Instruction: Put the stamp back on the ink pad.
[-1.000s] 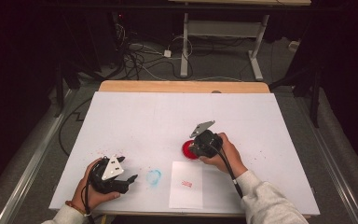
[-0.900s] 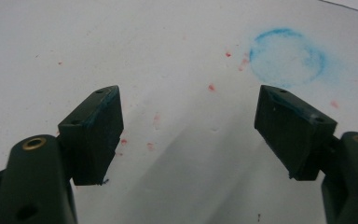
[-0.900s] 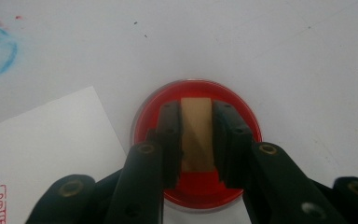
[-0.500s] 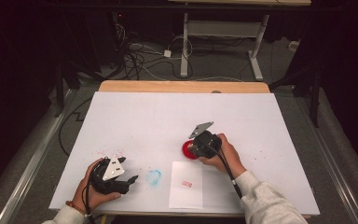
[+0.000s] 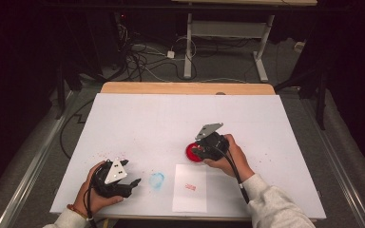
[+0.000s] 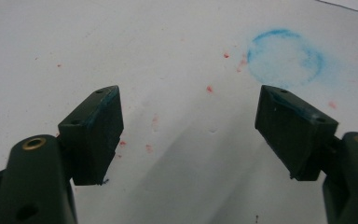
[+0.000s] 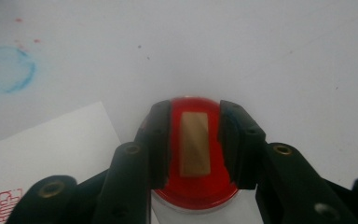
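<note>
A round red ink pad [image 5: 191,153] lies on the white table [image 5: 171,118], right of centre. A small stamp with a tan rectangular top [image 7: 195,143] stands in the ink pad [image 7: 196,193]. My right gripper [image 7: 195,140] reaches down over it. Its jaws have just been opening and now flank the stamp with a thin gap on each side. In the high view the right gripper [image 5: 200,151] sits at the pad's right edge. My left gripper [image 5: 130,172] rests near the front left, open with nothing in it [image 6: 189,130].
A white sheet of paper [image 5: 190,199] with a small red stamp print [image 5: 190,187] lies at the front, just below the pad. A blue ring stain [image 5: 157,180] marks the table between the grippers. Red specks dot the surface near the left gripper.
</note>
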### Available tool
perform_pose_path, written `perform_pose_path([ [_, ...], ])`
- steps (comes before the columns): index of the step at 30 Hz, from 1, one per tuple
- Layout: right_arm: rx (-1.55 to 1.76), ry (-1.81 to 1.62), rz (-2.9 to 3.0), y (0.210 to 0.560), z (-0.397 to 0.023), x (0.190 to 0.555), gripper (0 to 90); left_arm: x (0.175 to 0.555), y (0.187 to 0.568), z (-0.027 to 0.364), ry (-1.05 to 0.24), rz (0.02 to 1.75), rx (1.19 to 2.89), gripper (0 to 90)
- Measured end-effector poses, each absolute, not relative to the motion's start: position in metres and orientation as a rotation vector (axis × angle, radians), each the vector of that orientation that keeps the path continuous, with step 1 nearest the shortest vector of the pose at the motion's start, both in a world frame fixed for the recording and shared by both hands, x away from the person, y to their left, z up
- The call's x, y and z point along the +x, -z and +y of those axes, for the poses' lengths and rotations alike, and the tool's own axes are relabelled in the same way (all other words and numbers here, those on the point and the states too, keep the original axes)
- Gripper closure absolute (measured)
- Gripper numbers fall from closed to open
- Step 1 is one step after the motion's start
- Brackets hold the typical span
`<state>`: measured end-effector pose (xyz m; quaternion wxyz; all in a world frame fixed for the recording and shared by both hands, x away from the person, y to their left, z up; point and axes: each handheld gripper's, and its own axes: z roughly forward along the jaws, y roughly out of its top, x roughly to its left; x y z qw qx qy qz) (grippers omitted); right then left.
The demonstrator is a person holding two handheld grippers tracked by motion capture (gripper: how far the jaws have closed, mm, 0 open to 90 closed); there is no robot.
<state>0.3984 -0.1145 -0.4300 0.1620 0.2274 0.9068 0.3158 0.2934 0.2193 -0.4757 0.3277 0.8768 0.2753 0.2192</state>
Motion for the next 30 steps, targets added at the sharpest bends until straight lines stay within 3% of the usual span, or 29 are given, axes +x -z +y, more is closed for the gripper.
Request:
perform_pose_path([
  [30,0.591,-1.129,2.297,0.399,-0.135,0.370,28.3,0.292,0.474,0.219,-0.589,0.718,2.291,22.9],
])
